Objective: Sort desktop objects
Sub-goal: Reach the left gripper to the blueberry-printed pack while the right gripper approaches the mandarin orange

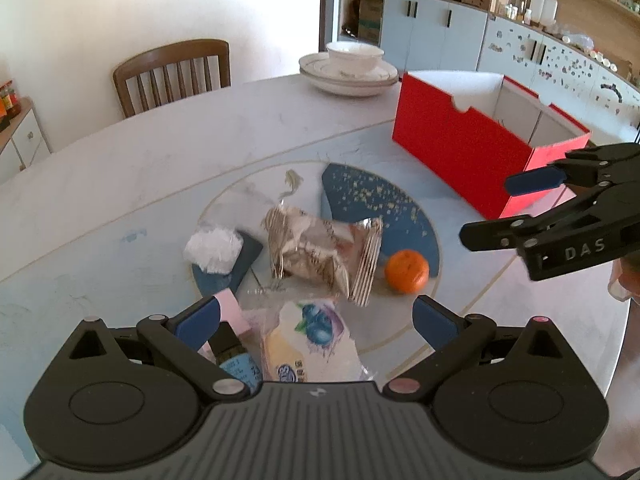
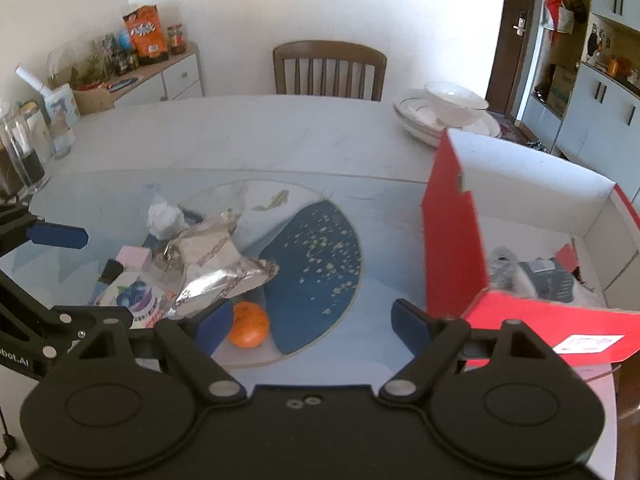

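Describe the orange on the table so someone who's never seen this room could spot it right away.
Start at the red box on the round table, then look to the blue patch in the middle of the table beside it. The orange sits at that patch's near edge, right of the crumpled foil bag. It is the only round, bright orange thing among wrappers and packets.

Each black claw (image 1: 316, 316) (image 2: 312, 320) has blue fingertip pads, silver pivot pins, and seemingly "DAS" lettering.
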Tool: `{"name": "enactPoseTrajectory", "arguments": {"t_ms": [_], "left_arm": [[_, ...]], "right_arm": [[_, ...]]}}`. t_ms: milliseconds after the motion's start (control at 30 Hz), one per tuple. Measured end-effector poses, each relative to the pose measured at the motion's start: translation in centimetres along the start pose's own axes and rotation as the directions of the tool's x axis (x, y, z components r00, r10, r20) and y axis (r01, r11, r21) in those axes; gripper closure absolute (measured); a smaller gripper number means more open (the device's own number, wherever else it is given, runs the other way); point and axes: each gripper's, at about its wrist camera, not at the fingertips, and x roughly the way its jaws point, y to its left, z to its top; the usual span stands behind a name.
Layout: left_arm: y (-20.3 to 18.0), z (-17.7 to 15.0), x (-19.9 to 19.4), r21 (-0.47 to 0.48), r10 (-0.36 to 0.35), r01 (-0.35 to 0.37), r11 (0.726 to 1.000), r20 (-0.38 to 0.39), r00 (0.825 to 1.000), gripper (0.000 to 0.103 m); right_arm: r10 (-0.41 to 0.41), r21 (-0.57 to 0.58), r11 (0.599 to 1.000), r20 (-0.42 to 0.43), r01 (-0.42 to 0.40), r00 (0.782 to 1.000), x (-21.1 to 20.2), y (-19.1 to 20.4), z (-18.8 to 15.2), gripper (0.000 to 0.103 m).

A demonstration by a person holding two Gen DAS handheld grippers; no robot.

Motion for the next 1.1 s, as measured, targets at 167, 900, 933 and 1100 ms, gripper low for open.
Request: {"name": "enactPoseTrajectory", "arguments": {"t_ms": [167,900,933,1100], "left_arm": [[0.1,-0.9,1.0,0.011,0.002,-0.001,1.0,-0.016,1.0,0.0],[-1.1,-1.3,2.9,0.087,0.034,-0.031,0.996,-0.034,0.999,0.004],[-1.1,-1.3,3.0,0.087,0.03,-0.026,0.996,-0.038,0.999,0.006],[-1.1,-1.2,3.4,0.079,0.035,-0.031,0.996,-0.056,0.998,0.017]], "right_arm": [[-0.011,-0.06,0.998,-0.04,0.009,0.999,2.0,1.7,-0.7,0.019],[0.031,-0.158,0.986,-0.128,-0.051,0.991,5.7,3.8,-1.0,0.04],[0.033,-0.158,0.986,-0.13,-0.054,0.991,5.8,3.8,-1.0,0.043],[0.036,-0.158,0.986,-0.135,-0.058,0.99,6.1,3.8,-0.8,0.048]]}}
